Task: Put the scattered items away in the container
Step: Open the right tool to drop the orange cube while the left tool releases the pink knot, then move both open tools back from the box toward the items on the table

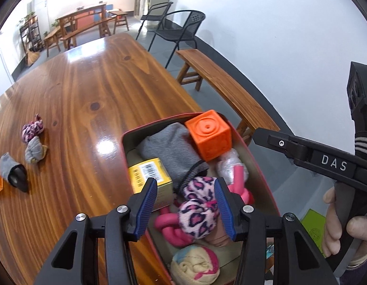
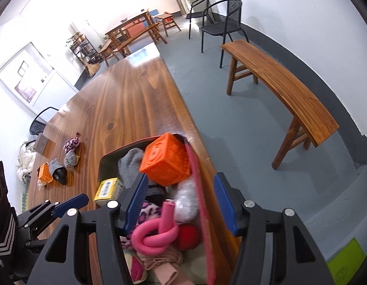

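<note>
A red-rimmed container [image 1: 123, 142] sits at the table's right edge, full of items: an orange cube [image 1: 208, 134], a grey sock [image 1: 170, 152], a yellow box [image 1: 149, 173], a pink knotted tube [image 2: 154, 234] and a pink leopard sock ball [image 1: 198, 211]. My left gripper [image 1: 187, 210] is open over the container, its blue pads on either side of the leopard ball, not closed on it. My right gripper [image 2: 179, 210] is open above the container's right wall [image 2: 202, 204]. Loose on the table lie a leopard sock [image 1: 32, 128], a grey roll [image 1: 35, 150] and a grey-black sock [image 1: 13, 171].
A small orange box [image 2: 45, 172] lies by the loose socks at the table's left. A wooden bench [image 2: 278, 80] stands right of the table, with black chairs [image 2: 221, 27] beyond. A tan case [image 2: 42, 143] lies at the far left table edge.
</note>
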